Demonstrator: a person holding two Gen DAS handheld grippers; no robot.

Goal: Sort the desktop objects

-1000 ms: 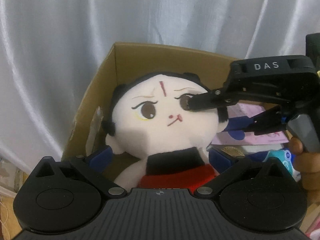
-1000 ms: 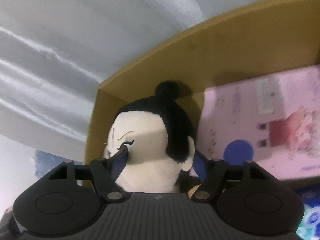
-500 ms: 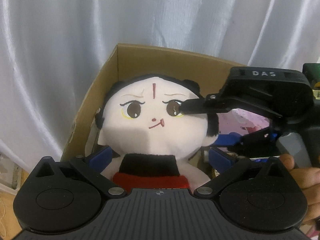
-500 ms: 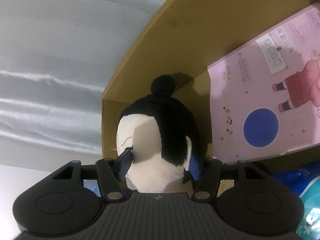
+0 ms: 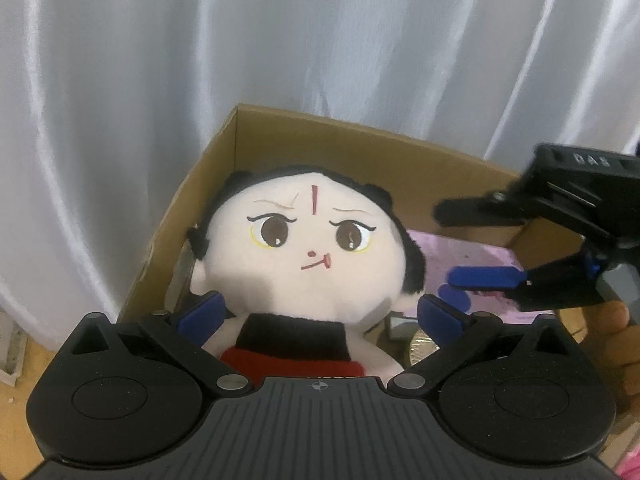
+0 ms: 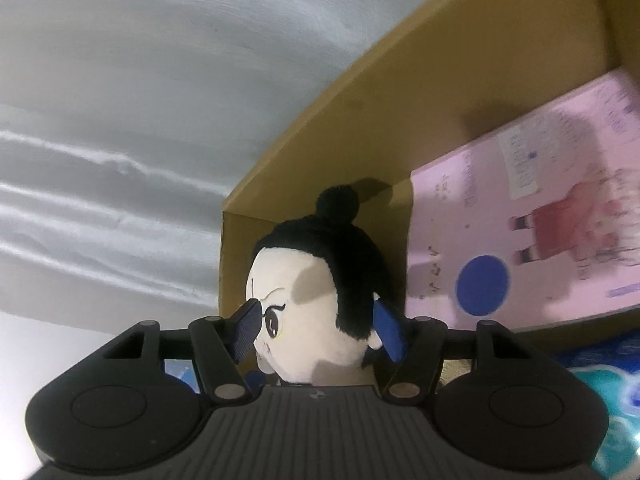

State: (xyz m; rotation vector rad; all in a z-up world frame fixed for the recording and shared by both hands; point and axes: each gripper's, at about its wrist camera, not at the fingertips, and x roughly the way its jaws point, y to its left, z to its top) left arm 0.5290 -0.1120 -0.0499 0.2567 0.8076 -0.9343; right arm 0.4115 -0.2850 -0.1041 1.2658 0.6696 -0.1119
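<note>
A plush doll (image 5: 304, 264) with a cream face, black hair and a red garment stands upright in the left corner of a cardboard box (image 5: 360, 152). My left gripper (image 5: 320, 314) is shut on its body just below the head, one blue pad at each shoulder. My right gripper (image 5: 446, 244) hangs open to the right of the head and does not touch it. In the right wrist view the doll's head (image 6: 304, 308) shows side-on beyond my right gripper (image 6: 318, 332), near the box corner (image 6: 440, 100).
A pink picture book (image 6: 520, 232) leans on the box's far wall, right of the doll. A teal packet (image 6: 600, 408) lies lower right. A person's hand (image 5: 616, 344) holds the right gripper. A white curtain (image 5: 280, 40) hangs behind the box.
The doll went from tilted to upright and now faces the left camera. The right gripper, which was pinching the head, has let go and drawn off to the right.
</note>
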